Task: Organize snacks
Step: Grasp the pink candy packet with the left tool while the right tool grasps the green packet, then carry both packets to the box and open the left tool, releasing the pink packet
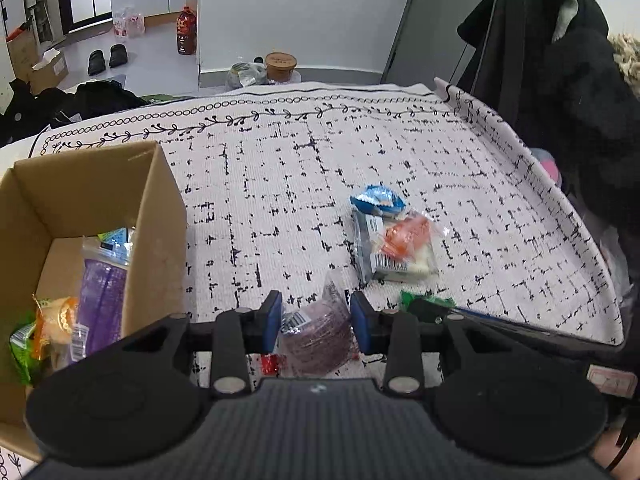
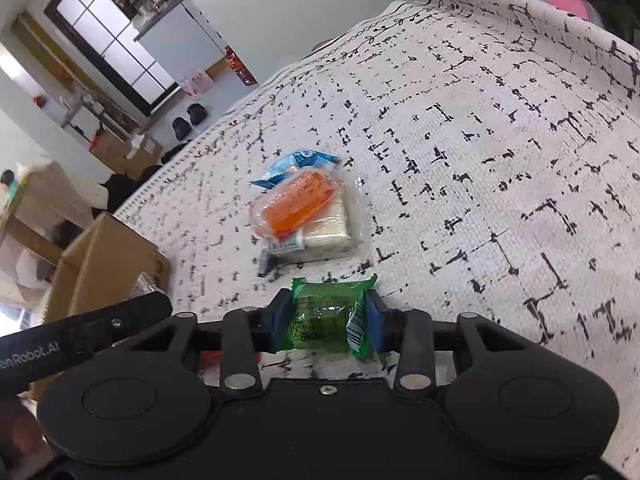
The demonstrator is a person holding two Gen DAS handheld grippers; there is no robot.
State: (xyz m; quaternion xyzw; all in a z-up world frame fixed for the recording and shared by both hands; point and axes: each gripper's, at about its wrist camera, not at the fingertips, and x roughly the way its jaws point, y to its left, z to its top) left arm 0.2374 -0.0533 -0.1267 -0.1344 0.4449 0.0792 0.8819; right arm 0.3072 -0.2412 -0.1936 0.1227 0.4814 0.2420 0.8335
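My left gripper (image 1: 316, 310) is shut on a purplish-brown snack in a clear wrapper (image 1: 316, 338), held just above the patterned tablecloth (image 1: 280, 184). To its left stands an open cardboard box (image 1: 92, 196) holding a purple packet (image 1: 102, 304), an orange one (image 1: 56, 318) and a green one (image 1: 20, 346). My right gripper (image 2: 329, 309) is shut on a green snack packet (image 2: 324, 322) low over the cloth; the left wrist view shows that packet (image 1: 412, 298) at right. A pile beyond holds an orange-and-white packet (image 2: 298, 202) and a blue one (image 2: 298, 160).
The same pile lies mid-cloth in the left wrist view: blue packet (image 1: 378, 198), orange-and-white packet (image 1: 408, 246). A small red wrapper (image 1: 269, 362) lies under my left gripper. A dark coat (image 1: 560, 88) hangs past the table's right edge. The box (image 2: 108, 264) stands left of my right gripper.
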